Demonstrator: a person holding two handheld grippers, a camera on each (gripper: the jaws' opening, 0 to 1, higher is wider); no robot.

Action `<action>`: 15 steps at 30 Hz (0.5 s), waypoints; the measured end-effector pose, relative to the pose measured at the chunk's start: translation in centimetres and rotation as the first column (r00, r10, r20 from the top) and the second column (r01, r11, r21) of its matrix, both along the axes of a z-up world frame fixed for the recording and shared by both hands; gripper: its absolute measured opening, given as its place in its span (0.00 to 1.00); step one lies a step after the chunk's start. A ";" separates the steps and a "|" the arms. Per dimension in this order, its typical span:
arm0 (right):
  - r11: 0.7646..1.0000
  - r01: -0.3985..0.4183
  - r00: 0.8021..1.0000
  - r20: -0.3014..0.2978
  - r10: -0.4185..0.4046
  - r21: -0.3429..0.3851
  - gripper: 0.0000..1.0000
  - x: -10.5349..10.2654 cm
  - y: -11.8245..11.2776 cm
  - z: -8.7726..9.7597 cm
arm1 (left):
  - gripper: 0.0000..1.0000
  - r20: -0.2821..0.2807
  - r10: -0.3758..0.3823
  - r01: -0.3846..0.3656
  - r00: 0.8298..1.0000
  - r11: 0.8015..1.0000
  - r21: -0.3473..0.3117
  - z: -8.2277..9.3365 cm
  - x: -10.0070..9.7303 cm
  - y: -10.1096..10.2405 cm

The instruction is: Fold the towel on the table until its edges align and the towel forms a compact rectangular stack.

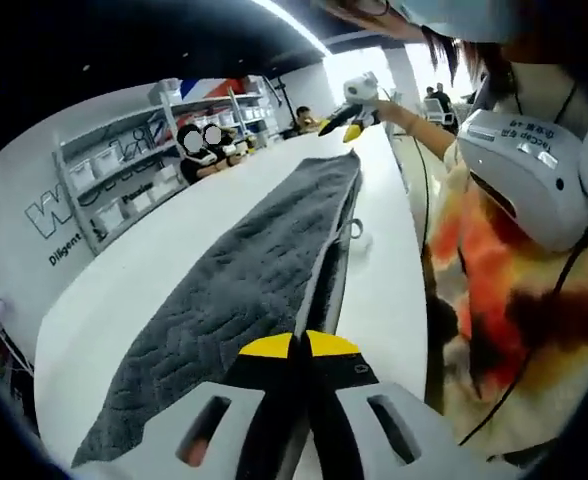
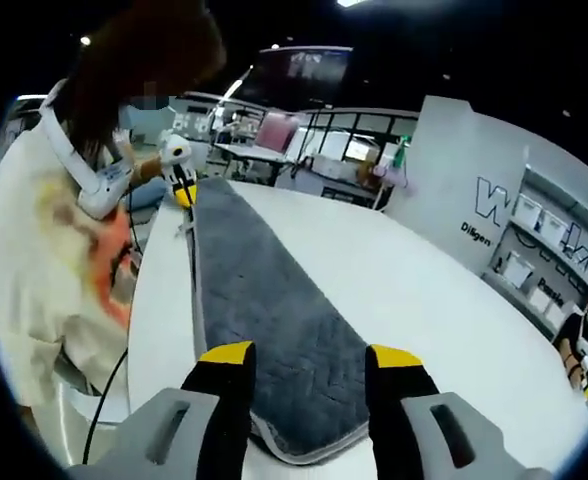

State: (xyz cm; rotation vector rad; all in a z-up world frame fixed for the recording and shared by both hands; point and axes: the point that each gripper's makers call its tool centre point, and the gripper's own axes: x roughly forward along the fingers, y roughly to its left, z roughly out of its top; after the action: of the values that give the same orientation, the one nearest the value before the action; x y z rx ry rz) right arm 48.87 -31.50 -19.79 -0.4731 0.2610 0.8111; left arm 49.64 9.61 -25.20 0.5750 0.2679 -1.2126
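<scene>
The grey towel (image 1: 239,290), already lying doubled lengthwise, is being pinched at 1 end by the closed left gripper (image 1: 299,348); the right gripper (image 2: 302,362) is being held spread over the other end, which likely needs pinching before an end-to-end fold.

White table (image 1: 164,270) with a grey towel (image 1: 244,290) lying on it lengthwise, folded into a long narrow strip, near one long edge.

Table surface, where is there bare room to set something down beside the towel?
The white table is bare across the wide stretch between the long grey textured towel and the shelving side. The narrow strip between towel and the person's edge is tight. Both towel ends are crowded: the left gripper is shut on one, the right gripper open over the other.
</scene>
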 end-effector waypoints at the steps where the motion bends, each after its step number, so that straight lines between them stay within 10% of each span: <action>1: 1.000 -0.001 1.000 0.002 0.001 0.001 0.42 0.0 0.0 0.1 | 0.02 -0.001 -0.004 0.004 1.000 1.000 -0.003 0.2 -0.2 0.1; 15: 1.000 -0.027 0.999 -0.029 0.027 -0.005 0.43 0.2 0.1 -0.4 | 0.03 -0.070 -0.040 0.039 0.997 0.999 -0.018 -0.5 -1.7 0.0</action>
State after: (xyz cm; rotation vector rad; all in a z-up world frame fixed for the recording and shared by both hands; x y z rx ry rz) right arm 49.06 -31.40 -20.20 -0.4706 0.2843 0.8439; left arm 47.99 9.66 -25.71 0.5260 0.3070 -1.2737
